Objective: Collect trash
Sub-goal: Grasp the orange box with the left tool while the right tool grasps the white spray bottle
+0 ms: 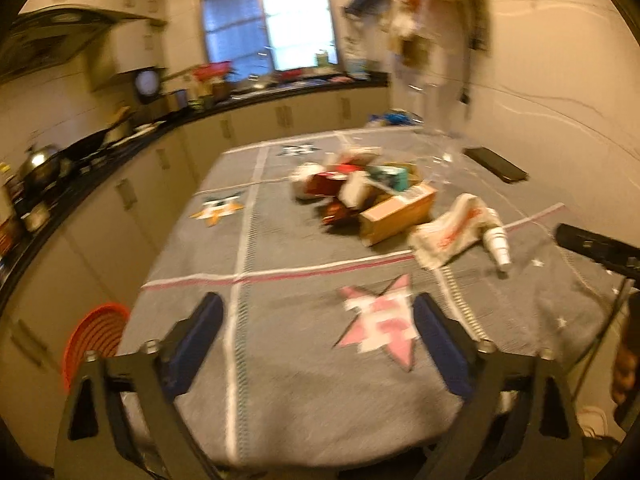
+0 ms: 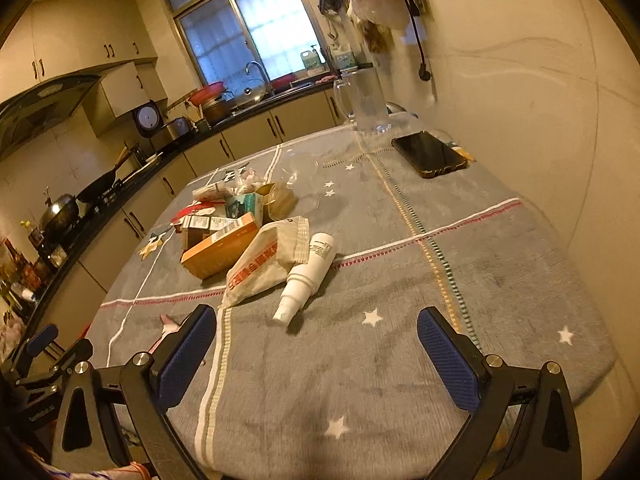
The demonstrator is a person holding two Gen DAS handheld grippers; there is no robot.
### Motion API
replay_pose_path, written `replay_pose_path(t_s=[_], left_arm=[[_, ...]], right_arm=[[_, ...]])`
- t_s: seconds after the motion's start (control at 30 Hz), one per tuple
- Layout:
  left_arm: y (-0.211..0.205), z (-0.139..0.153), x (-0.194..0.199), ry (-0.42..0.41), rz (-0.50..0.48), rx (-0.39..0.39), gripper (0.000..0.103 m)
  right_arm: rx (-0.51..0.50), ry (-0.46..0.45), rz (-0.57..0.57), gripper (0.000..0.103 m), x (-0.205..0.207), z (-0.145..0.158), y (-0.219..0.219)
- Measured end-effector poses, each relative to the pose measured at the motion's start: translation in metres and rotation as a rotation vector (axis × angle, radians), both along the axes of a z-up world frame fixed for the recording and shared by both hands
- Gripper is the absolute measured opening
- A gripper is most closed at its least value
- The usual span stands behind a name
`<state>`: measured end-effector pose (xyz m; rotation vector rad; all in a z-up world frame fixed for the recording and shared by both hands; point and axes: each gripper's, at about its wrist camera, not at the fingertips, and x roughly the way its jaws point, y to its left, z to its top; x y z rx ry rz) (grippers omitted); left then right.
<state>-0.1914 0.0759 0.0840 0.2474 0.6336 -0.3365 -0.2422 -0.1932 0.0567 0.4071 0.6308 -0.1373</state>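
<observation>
A heap of trash (image 2: 236, 220) lies near the middle of the worktop (image 2: 400, 360), which is covered by a grey cloth with stars and stitched lines. The landmark here is the orange-brown cardboard box (image 2: 218, 250) at the near side of the heap. Behind the box sit smaller crumpled cartons and wrappers, among them a teal-and-white carton (image 2: 244, 204). Leaning against the box on its right lies a crumpled white paper bag with red print (image 2: 264, 266), and touching that bag, further right of the box, lies a white plastic spray bottle (image 2: 310, 276) on its side, nozzle toward the camera. Well beyond the box, near the wall, lies a black phone (image 2: 430, 154), and beyond that stands a clear glass jug (image 2: 364, 104).

The right claw (image 2: 316, 356) hangs over the cloth on the near side of the box, its blue-padded jaws spread wide with nothing between them. The left claw (image 1: 318, 344) is likewise spread and empty, nearer than the box (image 1: 396, 216), over a pink star on the cloth. The left wrist view is blurred.
</observation>
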Motion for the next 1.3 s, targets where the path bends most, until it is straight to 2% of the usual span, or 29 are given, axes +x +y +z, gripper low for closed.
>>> replay_pose_path(t_s=[0.07,0.13,0.3,0.5,0.73,0.8,0.9,1.03,1.07,1.17,1.23,1.27,1.3], left_arm=[[-0.014,-0.001,0.016,0.021,-0.042,0.017,0.075],[-0.029,-0.002,0.033,0.032,-0.068,0.034,0.075],[-0.064,-0.012,0.081,0.07,-0.152,0.084,0.075],[-0.095,-0.031,0.127,0.176,-0.23,0.098,0.075],[-0.123,-0.041,0.149,0.209,-0.306,0.156,0.071],[-0.127,-0.044,0.152,0.243,-0.317,0.151,0.046],[-0.128,-0.046,0.148,0.27,-0.323,0.137,0.031],[-0.122,-0.043,0.135,0.256,-0.299,0.122,0.029],[-0.118,-0.041,0.133,0.267,-0.298,0.096,0.023],[-0.102,-0.037,0.128,0.34,-0.304,-0.017,0.022],[-0.094,-0.037,0.122,0.355,-0.288,-0.046,0.021],[-0.092,-0.037,0.12,0.358,-0.283,-0.052,0.021],[-0.09,-0.037,0.119,0.356,-0.279,-0.06,0.021]], right_arm=[[0.009,0.008,0.009,0.099,0.01,-0.004,-0.005],[0.032,0.038,0.025,0.096,0.026,-0.009,-0.012],[0.109,0.115,0.074,0.084,0.06,-0.027,-0.028],[0.114,0.138,0.109,0.083,0.081,-0.035,-0.029],[0.095,0.147,0.131,0.083,0.095,-0.037,-0.021],[0.087,0.154,0.133,0.083,0.1,-0.039,-0.017],[0.073,0.155,0.134,0.082,0.101,-0.039,-0.013],[0.05,0.156,0.126,0.079,0.101,-0.039,-0.01],[0.049,0.158,0.124,0.076,0.1,-0.039,-0.011],[0.046,0.175,0.119,0.058,0.099,-0.041,-0.013],[0.058,0.174,0.122,0.047,0.097,-0.041,-0.014],[0.064,0.177,0.124,0.037,0.096,-0.041,-0.014],[0.066,0.183,0.122,0.034,0.095,-0.042,-0.015]])
